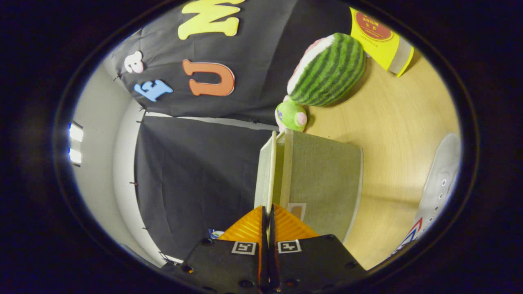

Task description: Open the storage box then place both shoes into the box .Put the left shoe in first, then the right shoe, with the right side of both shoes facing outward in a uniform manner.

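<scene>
I have the gripper clenched on the thin lid of the box, pinched edge-on between the fingers. It looks light, stiff and cloth-covered, so this edge suits. A shoe lies well off to the right.

A watermelon plush lies on the wooden table at upper right, a small green plush toy just below it, a yellow box above.
</scene>
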